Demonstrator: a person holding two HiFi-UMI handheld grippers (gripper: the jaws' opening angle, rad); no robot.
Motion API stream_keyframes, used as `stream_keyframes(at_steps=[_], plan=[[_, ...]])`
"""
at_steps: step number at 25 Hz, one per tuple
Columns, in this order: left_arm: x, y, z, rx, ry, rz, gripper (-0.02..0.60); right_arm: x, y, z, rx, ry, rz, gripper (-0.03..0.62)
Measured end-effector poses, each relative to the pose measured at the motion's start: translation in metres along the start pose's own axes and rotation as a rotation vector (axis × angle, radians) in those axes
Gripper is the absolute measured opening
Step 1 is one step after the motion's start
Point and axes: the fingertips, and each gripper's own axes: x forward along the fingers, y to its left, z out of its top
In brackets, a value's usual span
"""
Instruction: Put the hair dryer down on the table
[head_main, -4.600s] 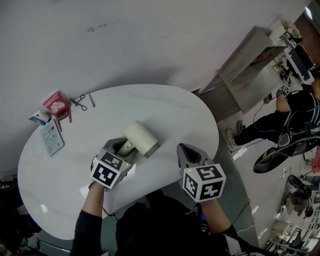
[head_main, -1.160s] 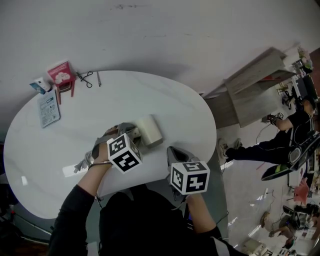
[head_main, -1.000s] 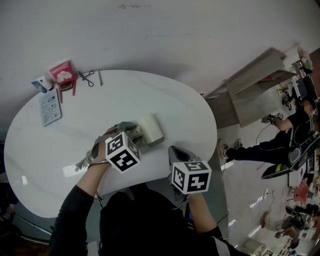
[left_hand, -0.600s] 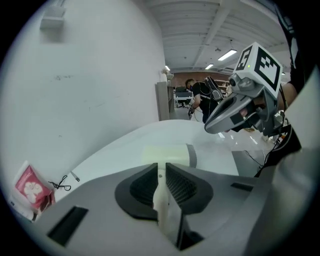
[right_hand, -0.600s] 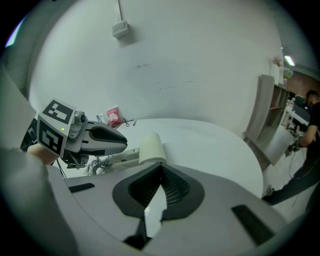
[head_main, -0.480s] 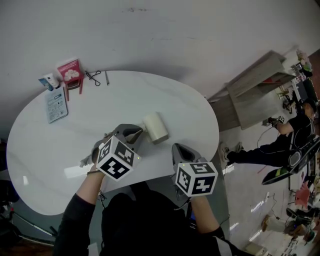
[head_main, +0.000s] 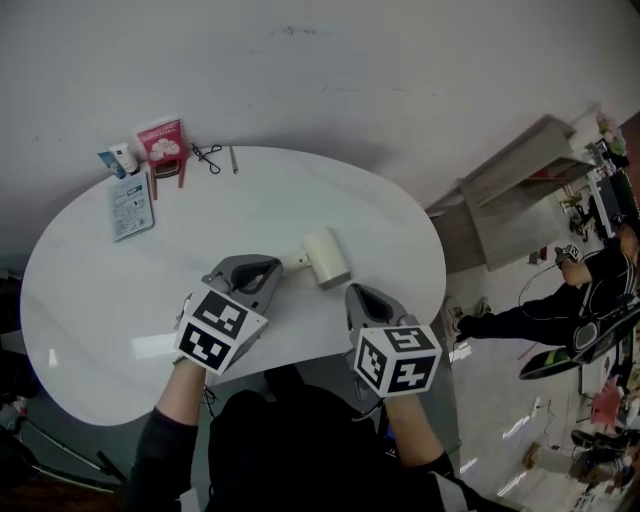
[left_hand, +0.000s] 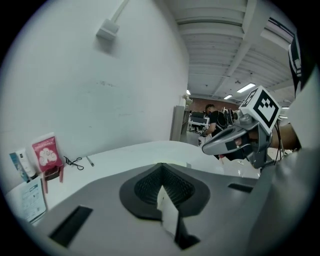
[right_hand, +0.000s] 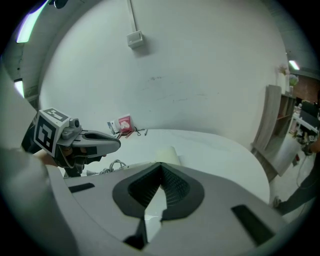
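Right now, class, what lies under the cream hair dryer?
Only the white oval table shows beneath the cream hair dryer, which lies on its side. Its handle end is covered by the left claw.

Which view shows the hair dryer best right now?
The head view: the hair dryer lies plainly on the table. The right gripper view shows only its barrel behind the right tool; the left gripper view shows none.

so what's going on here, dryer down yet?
Yes. The hair dryer lies on its side on the white table, and neither gripper holds it. The person's left gripper is near its handle end; its jaws have just closed with nothing between them. The right gripper is beside it at the table's near edge, also shut and empty.
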Motion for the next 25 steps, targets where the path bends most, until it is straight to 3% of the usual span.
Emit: stream_keyframes(at_steps=[9,17,25], plan=[[-0.051,0.008,0.010,-0.147,-0.111,0.062,0.009,-0.005,0.029,0.008,-0.060,-0.038,0.057,0.002],[-0.082,0.006,0.007,-0.184,-0.159,0.111,0.009,-0.014,0.051,0.007,-0.017,-0.059,0.130,0.002],[-0.112,0.008,-0.002,-0.237,-0.188,0.146,0.009,-0.024,0.070,0.006,-0.061,-0.069,0.139,0.002]])
